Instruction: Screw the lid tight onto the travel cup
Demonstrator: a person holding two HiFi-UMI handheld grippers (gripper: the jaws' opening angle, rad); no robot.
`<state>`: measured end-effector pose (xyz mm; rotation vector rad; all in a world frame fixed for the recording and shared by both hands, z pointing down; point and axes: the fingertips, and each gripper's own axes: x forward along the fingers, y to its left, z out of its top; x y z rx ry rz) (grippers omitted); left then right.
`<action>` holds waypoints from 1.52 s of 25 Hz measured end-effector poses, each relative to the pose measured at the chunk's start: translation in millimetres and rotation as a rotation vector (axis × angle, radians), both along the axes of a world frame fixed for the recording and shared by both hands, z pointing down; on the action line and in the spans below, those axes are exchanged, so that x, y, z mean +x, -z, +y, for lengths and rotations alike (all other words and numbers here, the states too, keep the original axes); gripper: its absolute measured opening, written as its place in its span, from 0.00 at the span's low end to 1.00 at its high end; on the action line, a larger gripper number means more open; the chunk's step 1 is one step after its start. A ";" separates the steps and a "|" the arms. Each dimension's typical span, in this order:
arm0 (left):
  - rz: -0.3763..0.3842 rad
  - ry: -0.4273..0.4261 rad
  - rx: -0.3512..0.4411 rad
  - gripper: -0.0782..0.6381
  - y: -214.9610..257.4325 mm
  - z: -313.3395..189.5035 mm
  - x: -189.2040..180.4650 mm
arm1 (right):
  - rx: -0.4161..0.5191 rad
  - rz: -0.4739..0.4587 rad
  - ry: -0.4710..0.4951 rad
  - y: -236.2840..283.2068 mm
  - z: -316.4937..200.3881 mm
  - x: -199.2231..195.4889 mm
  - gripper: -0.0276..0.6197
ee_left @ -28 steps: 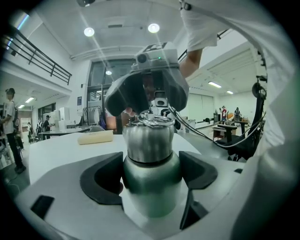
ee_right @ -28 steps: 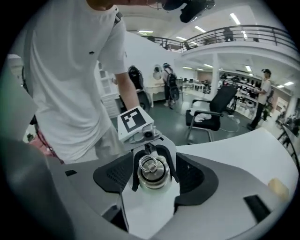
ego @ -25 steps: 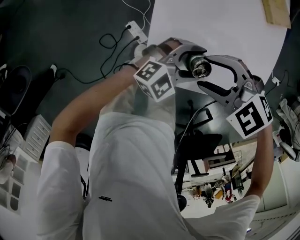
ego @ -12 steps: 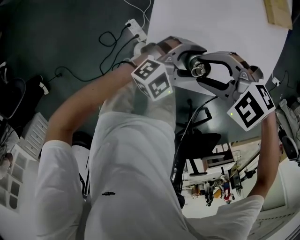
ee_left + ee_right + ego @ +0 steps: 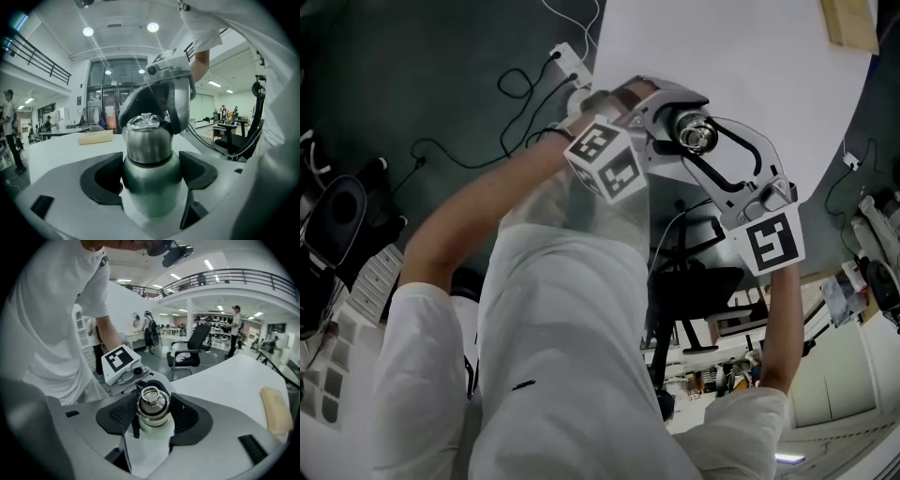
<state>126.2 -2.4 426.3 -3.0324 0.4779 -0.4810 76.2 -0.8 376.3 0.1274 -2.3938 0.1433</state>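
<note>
A metal travel cup is held up in the air over the edge of the white table [image 5: 722, 47]. Its green body [image 5: 151, 187] sits between the pads of my left gripper [image 5: 151, 180], which is shut on it. The steel lid [image 5: 152, 406], with a ring on top, sits on the cup's neck. My right gripper [image 5: 152, 416] comes in from the opposite side and is shut on the lid, both pads against its rim. In the head view the lid [image 5: 695, 135] shows between the two grippers, and the cup body is hidden by them.
A wooden block [image 5: 848, 23] lies on the table's far side. Cables and a power strip [image 5: 567, 61] lie on the dark floor at left. An office chair [image 5: 190, 352] stands behind, and people stand in the hall further back.
The right gripper's jaws have drawn in onto the lid. It has then turned about the lid, its marker cube swinging down and to the left. The left gripper has stayed put.
</note>
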 end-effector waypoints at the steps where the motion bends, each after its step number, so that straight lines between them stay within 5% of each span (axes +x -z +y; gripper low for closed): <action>1: 0.002 0.003 -0.001 0.59 0.5 -0.2 0.1 | 0.007 -0.008 -0.059 0.3 -1.1 0.6 0.39; 11: 0.016 0.027 0.003 0.59 -1.5 -0.3 -0.5 | 0.110 -0.102 -0.684 2.2 -11.2 7.5 0.39; 15: 0.017 0.041 0.001 0.59 2.2 5.4 2.0 | 0.099 -0.121 -0.758 6.2 -4.1 10.9 0.39; 21: 0.024 0.032 -0.002 0.59 0.2 -0.9 0.2 | 0.068 -0.088 -0.518 23.4 -4.1 1.6 0.44; 27: 0.018 0.022 0.006 0.59 8.0 -0.9 -2.0 | 0.055 0.008 -0.142 36.5 -2.4 -5.0 0.44; 31: 0.017 0.024 0.000 0.59 13.0 -5.1 -4.0 | 0.021 -0.023 0.186 41.5 -1.3 -19.0 0.44; 38: 0.025 0.002 0.009 0.59 8.1 -2.4 -1.1 | -0.059 0.064 0.517 20.6 4.6 -10.3 0.44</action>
